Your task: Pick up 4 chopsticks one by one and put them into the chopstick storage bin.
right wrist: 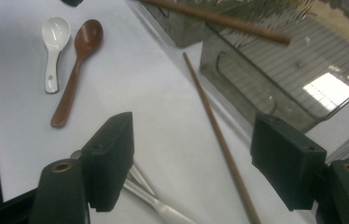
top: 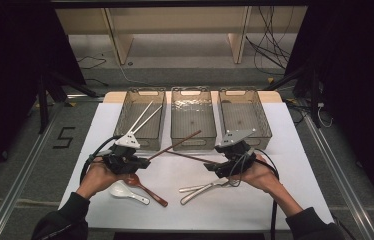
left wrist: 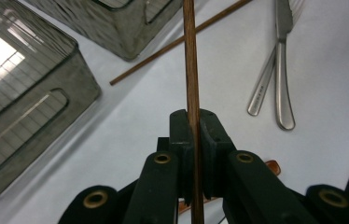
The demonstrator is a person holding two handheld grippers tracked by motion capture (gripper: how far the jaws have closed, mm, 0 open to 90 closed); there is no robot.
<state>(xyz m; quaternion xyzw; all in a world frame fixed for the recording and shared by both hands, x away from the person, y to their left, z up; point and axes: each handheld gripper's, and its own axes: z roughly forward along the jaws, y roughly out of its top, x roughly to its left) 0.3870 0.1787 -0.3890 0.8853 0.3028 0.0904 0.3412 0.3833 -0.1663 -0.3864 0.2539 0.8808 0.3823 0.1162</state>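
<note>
Left gripper (left wrist: pixel 193 140) clamped on brown chopstick (left wrist: pixel 190 70) — right gripper (right wrist: pixel 191 163) wide apart, empty, over second chopstick (right wrist: pixel 219 140).

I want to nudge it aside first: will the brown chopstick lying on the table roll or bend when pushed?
The chopstick looks round and thin, so it would probably roll on the smooth white table. It lies perfectly straight, so it is likely stiff and light.

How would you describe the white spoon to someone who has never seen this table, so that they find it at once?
Start from the white table with three grey bins at its far side. Come to the near left part, just beneath the left hand-held gripper, where two spoons lie side by side. The white spoon is the short, pale ceramic one; its neighbour, the brown spoon, is longer, dark and wooden.
</note>
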